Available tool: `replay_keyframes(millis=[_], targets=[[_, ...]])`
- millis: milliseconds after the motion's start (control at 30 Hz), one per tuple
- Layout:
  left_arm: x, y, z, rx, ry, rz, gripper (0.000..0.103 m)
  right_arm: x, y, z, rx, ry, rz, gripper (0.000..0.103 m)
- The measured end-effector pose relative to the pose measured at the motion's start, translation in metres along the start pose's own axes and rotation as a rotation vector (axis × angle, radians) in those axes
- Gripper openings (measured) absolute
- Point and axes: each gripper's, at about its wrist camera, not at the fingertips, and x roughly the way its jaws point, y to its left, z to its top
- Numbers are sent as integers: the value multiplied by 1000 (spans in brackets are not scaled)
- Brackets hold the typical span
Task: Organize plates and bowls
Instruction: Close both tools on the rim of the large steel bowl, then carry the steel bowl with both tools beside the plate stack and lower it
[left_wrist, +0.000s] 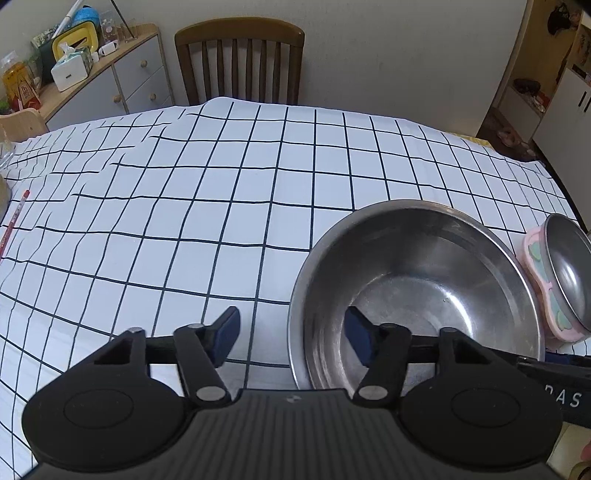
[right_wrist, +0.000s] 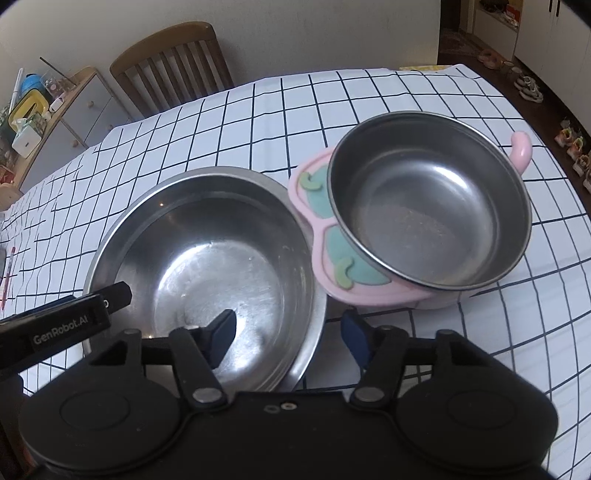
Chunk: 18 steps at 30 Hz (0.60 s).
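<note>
A large steel bowl (right_wrist: 207, 258) sits on the grid-patterned cloth of the counter (left_wrist: 221, 206), straddled at its near rim by both pairs of tongs: the left tongs (left_wrist: 291, 332) are spread wide, one blue-padded finger inside the bowl and the other outside over the cloth, while the right tongs (right_wrist: 288, 332) are likewise spread, one finger inside the bowl's near right wall and the other outside it. Neither pair pinches anything. Just beyond the right tongs, touching the large bowl's right rim, a smaller steel bowl (right_wrist: 428, 210) rests tilted in a pink holder with green patches (right_wrist: 332, 236). A wooden chair (left_wrist: 240, 59) stands at the counter's far edge, well beyond the left tongs
</note>
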Motion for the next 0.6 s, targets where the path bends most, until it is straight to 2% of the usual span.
replay_keyframes(millis=[133,233,333,433,600], targets=[[3,-4,1,9,8,-1,39,1,0,0,-8,2,1,49],[5,-6,2,1,20,4,36,2,-1,1,-8,3,5,42],[6,-8,1,-5,30,1,26,3,1,0,-11,3,8,36],[5,-9,0,-1,25,11,22,2,1,0,-14,-1,1,32],[2,-6,-3,-19,23,6,22,2,-2,-1,-11,-12,-13,17]])
